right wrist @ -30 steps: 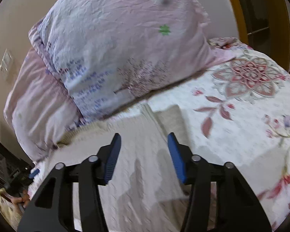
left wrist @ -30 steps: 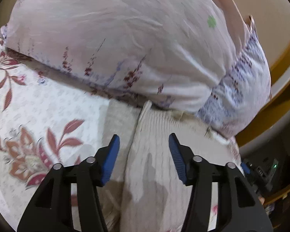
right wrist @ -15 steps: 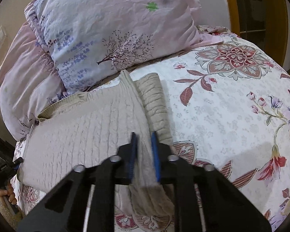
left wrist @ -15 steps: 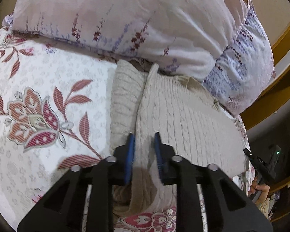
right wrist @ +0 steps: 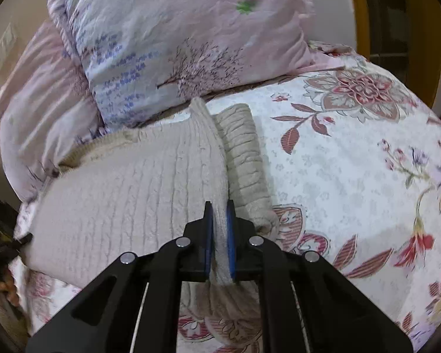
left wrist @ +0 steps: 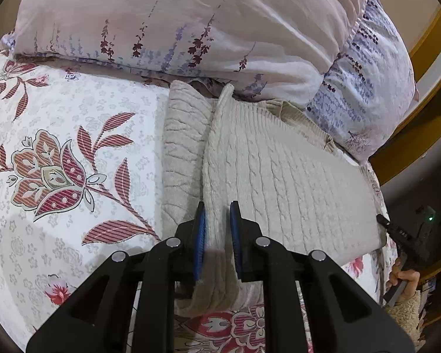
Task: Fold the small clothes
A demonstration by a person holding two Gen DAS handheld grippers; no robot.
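A beige cable-knit sweater (left wrist: 279, 182) lies flat on the floral bedspread (left wrist: 73, 117), its collar toward the pillows. In the left wrist view a folded sleeve (left wrist: 182, 135) lies along its left side. My left gripper (left wrist: 217, 214) is shut on a raised ridge of the knit at the near edge, beside that sleeve. The right wrist view shows the same sweater (right wrist: 126, 191) with a sleeve (right wrist: 244, 153) on its right. My right gripper (right wrist: 219, 214) is shut on a pinched ridge of knit next to it. Cloth hangs below both pairs of pads.
Two pink and lilac flowered pillows (left wrist: 176, 23) lean at the head of the bed, touching the sweater's collar. A wooden bed frame (left wrist: 420, 135) runs along the right. A hand holding the other gripper (left wrist: 402, 235) shows at the sweater's far corner. Bare bedspread (right wrist: 352, 161) spreads to the right.
Both grippers stood open over the sweater a second ago. They came down onto the knit and shut on a ridge of it, and have held still since.
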